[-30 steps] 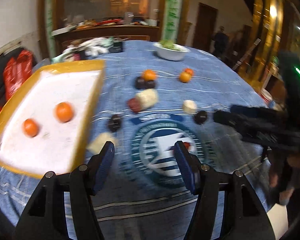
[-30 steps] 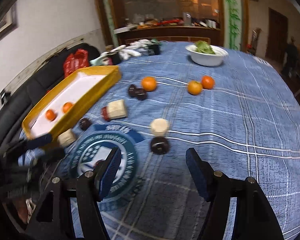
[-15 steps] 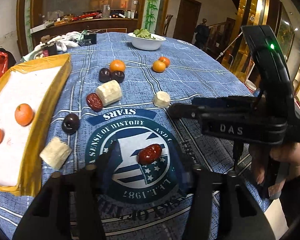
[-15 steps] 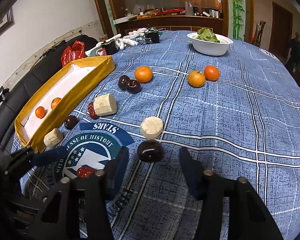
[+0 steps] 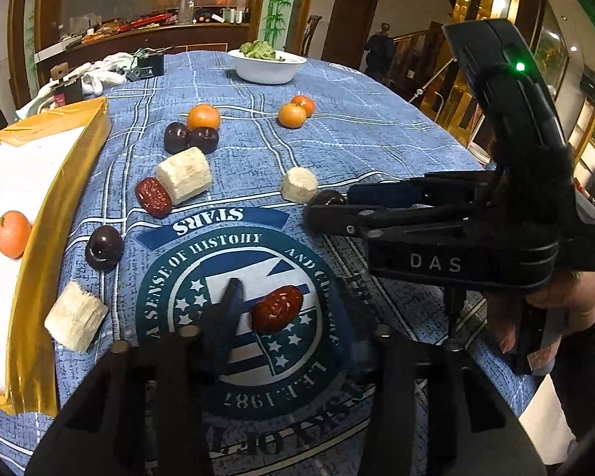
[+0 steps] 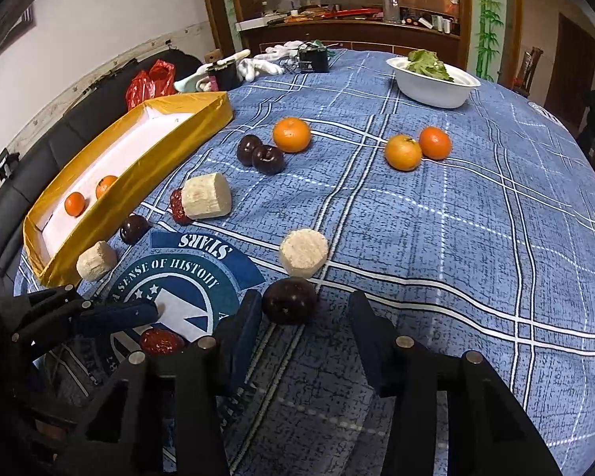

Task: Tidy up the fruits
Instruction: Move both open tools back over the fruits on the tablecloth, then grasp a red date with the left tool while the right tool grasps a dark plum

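Closing around a red date (image 5: 277, 309) on the cloth's round emblem, the left gripper (image 5: 285, 319) has the fruit between its fingers (image 5: 222, 317), the pads not yet visibly pressing it. The right gripper (image 6: 303, 331) brackets a dark plum (image 6: 289, 300) near the counter's (image 6: 476, 218) front; its fingers (image 6: 244, 329) stand partly spread, one close beside the plum and the other apart from it. Two oranges (image 6: 91, 196) lie in the yellow tray (image 6: 186, 142) at the left. More oranges, plums and pale cut chunks (image 6: 303, 252) sit scattered on the blue cloth.
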Action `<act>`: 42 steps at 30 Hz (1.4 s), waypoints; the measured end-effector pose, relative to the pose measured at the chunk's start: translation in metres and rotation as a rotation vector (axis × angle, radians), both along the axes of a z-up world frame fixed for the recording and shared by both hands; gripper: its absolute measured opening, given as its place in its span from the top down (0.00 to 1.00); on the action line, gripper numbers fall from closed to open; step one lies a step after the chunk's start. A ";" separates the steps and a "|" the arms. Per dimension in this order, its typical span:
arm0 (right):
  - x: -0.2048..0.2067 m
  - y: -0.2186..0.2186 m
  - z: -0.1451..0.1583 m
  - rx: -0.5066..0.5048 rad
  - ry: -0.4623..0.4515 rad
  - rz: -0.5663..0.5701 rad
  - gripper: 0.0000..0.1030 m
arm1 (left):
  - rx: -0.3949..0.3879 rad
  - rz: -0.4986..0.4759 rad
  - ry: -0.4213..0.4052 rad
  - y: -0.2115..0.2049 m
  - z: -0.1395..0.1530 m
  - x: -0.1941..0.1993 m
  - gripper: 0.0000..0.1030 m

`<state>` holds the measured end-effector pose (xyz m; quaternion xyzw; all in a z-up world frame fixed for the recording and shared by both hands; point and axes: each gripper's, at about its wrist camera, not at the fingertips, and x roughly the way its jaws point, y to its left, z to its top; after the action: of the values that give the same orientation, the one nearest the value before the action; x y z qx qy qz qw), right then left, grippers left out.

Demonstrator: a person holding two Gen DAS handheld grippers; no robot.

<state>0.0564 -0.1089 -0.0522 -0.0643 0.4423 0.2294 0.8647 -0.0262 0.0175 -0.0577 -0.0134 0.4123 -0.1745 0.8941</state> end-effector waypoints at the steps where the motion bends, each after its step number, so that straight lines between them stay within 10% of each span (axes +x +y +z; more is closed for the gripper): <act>1: 0.001 0.001 -0.001 0.001 0.004 0.004 0.55 | 0.007 0.006 0.013 0.000 -0.001 0.002 0.67; 15: 0.000 0.009 -0.004 0.009 0.027 0.035 0.74 | 0.044 0.010 0.013 -0.003 -0.003 0.002 0.76; 42: -0.010 -0.008 0.012 0.043 -0.026 -0.017 0.77 | 0.053 0.086 -0.031 0.004 0.014 -0.001 0.77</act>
<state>0.0463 -0.1170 -0.0404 -0.0451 0.4267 0.2306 0.8734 -0.0273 0.0217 -0.0436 -0.0048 0.4020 -0.1252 0.9070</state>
